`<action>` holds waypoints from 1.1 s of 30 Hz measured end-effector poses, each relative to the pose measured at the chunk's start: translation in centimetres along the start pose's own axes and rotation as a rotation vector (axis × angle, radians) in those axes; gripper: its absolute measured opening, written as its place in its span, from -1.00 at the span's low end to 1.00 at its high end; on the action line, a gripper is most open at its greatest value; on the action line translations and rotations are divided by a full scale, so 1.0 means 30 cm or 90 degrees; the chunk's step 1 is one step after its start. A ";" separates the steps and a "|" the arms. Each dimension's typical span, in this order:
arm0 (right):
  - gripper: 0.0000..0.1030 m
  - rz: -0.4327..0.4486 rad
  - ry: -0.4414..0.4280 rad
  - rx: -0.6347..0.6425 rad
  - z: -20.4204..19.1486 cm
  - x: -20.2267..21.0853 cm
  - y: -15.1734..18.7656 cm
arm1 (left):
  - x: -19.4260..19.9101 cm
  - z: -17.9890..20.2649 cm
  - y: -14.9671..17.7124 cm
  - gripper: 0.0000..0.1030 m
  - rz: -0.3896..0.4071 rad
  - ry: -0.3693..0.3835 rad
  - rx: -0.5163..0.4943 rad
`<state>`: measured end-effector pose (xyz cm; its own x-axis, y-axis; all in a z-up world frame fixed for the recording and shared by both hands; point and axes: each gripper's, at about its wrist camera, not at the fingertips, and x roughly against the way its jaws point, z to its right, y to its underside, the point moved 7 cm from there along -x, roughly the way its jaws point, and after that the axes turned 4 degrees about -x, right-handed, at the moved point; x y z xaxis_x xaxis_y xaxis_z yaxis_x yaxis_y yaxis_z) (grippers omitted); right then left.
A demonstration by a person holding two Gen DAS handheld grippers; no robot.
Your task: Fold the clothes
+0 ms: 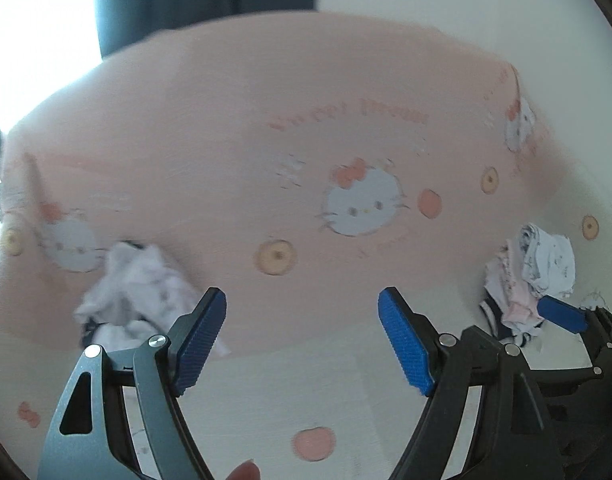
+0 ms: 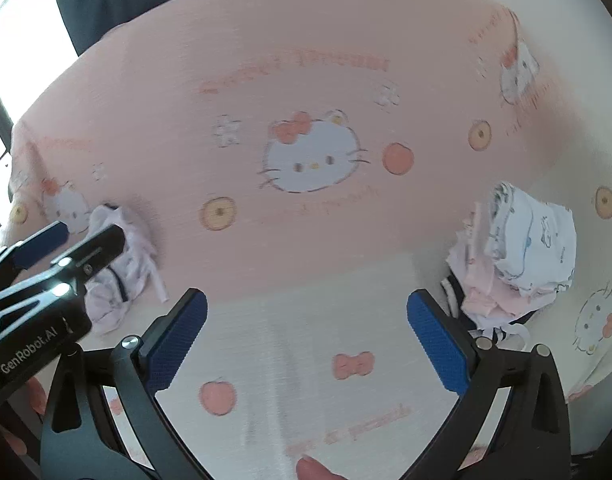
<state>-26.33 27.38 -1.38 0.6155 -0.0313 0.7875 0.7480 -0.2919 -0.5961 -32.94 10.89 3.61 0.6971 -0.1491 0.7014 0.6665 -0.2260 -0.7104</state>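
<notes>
Now we hold both grippers, left and right, spread wide and empty above the sheet, between two clothes piles.

The left gripper stood wide open with nothing between its blue pads, over a pink cartoon-cat sheet. A crumpled white garment lay at nine o'clock; a pile of clothes at three — the right gripper's pad just beside it.
</notes>
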 end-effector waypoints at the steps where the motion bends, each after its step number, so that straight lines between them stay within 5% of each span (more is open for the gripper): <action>1: 0.97 0.000 -0.002 0.005 -0.027 0.008 0.002 | 0.029 -0.034 0.010 0.57 0.005 -0.002 0.013; 7: 0.98 0.022 -0.007 0.024 -0.139 0.144 0.062 | 0.193 -0.175 0.101 0.59 0.024 -0.048 0.051; 12: 0.98 0.031 0.005 0.035 -0.168 0.241 0.155 | 0.329 -0.204 0.233 0.59 0.025 -0.019 0.081; 19: 0.98 0.027 0.012 0.032 -0.175 0.401 0.372 | 0.509 -0.175 0.465 0.59 0.021 0.003 0.104; 24: 0.98 0.036 0.043 0.047 -0.180 0.493 0.540 | 0.616 -0.180 0.610 0.59 0.050 -0.034 0.133; 33: 0.98 0.023 0.041 0.053 -0.196 0.551 0.667 | 0.635 -0.151 0.769 0.59 0.007 -0.004 0.128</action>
<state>-2.64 15.41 0.63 0.6269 -0.1023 0.7724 0.7455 -0.2091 -0.6328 -5.48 -1.52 0.84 0.7059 -0.1439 0.6935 0.6976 -0.0280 -0.7159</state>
